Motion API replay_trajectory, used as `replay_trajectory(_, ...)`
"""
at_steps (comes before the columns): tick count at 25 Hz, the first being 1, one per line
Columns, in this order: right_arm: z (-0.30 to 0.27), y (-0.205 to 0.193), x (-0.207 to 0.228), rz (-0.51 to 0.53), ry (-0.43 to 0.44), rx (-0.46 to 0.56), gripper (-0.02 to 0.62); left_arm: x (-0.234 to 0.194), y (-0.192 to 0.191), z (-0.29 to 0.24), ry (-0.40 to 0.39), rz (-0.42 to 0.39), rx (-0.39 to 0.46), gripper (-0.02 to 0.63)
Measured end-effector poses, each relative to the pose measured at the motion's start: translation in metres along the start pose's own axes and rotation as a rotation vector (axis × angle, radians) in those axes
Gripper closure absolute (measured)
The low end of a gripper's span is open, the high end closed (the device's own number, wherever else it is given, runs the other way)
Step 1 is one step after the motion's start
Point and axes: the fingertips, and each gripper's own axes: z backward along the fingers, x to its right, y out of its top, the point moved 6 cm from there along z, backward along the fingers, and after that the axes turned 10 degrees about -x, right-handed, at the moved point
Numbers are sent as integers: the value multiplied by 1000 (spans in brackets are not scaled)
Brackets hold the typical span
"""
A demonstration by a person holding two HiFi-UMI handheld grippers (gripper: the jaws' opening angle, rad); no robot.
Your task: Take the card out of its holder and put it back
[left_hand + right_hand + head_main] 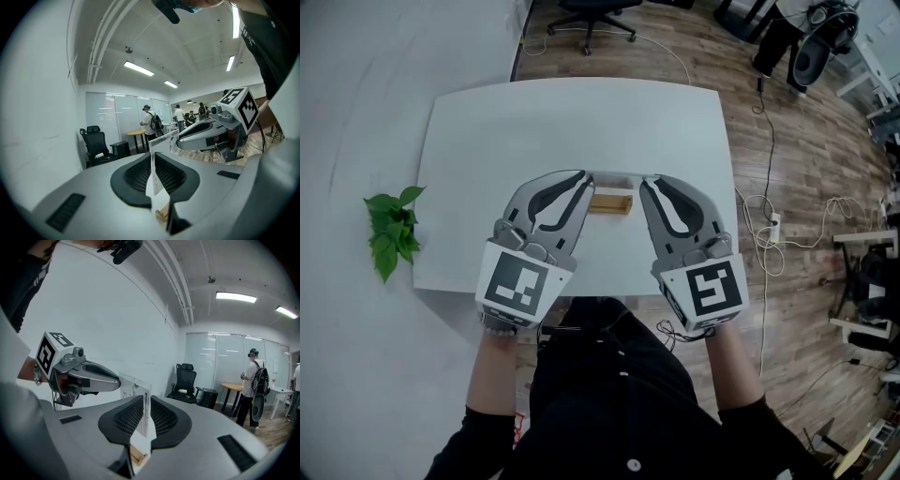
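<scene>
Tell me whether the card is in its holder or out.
Out, apparently: the left gripper and right gripper pinch the card upright, its lower edge above the wooden holder.

Head view: high overhead, looking steeply down on the white surface [487,141]. The left tongs [581,178] sit at 8 o'clock and the right tongs [649,181] at 4, both close under the lens.

Left gripper view: rides the left tongs, right up against its jaws, near level, facing the glass wall [112,117]. The right tongs show at 2 o'clock.

Right gripper view: same setup on the right tongs, same facing. The left tongs show at 9 o'clock.

All three views share the card [154,183] and wooden holder [610,202]. Both gripper views share the office chair [186,380] and the person with a backpack [255,378].
</scene>
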Motion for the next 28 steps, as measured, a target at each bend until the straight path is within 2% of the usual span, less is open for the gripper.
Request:
replay_trajectory(3,-5,-9,1,-4,4,-36,515,-1,-10,-7,-24,-56,5,568)
replay_trajectory(5,-10,-15,2,-9,5,-42,515,-1,-16,-11,-33,-67,0,569)
replay_trajectory(20,-38,-51,-2,-41,20,-100,515,-4,-60,-34,-109,-31,-63,569)
replay_trajectory(28,-50,-67,-4,-52,32,-132,515,-4,-80,-44,-122,-4,-89,571)
